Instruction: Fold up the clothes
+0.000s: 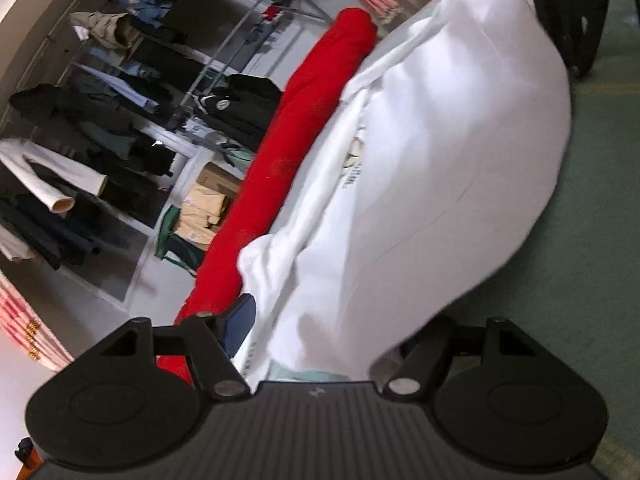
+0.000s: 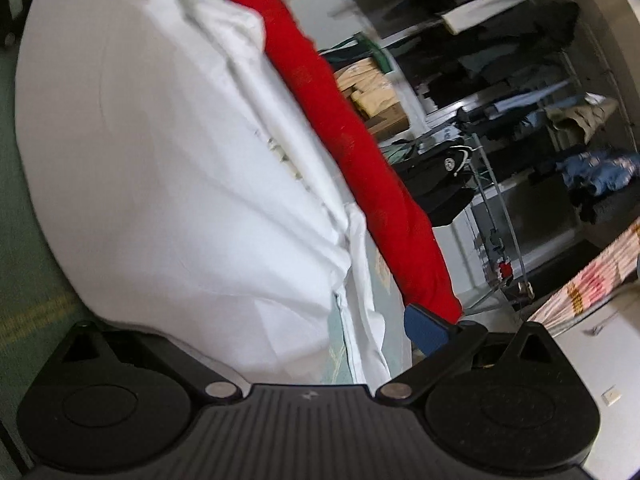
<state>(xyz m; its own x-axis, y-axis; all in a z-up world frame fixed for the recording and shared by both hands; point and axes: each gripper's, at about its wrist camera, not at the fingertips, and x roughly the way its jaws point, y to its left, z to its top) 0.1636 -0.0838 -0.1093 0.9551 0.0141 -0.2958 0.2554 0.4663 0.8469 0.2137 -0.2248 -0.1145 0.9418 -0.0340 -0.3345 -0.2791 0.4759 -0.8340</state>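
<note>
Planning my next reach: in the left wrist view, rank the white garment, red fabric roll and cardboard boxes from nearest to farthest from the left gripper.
1. White garment, between the jaws.
2. Red fabric roll, just left, alongside.
3. Cardboard boxes, beyond the roll, on the floor.

Bright, even light; motion blur, strong fisheye bending at edges.

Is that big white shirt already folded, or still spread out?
Partly folded, not spread flat: the white cotton shirt is doubled over, one layer lying over another with printed lettering showing beneath. Whether folding is finished, cannot tell.
</note>
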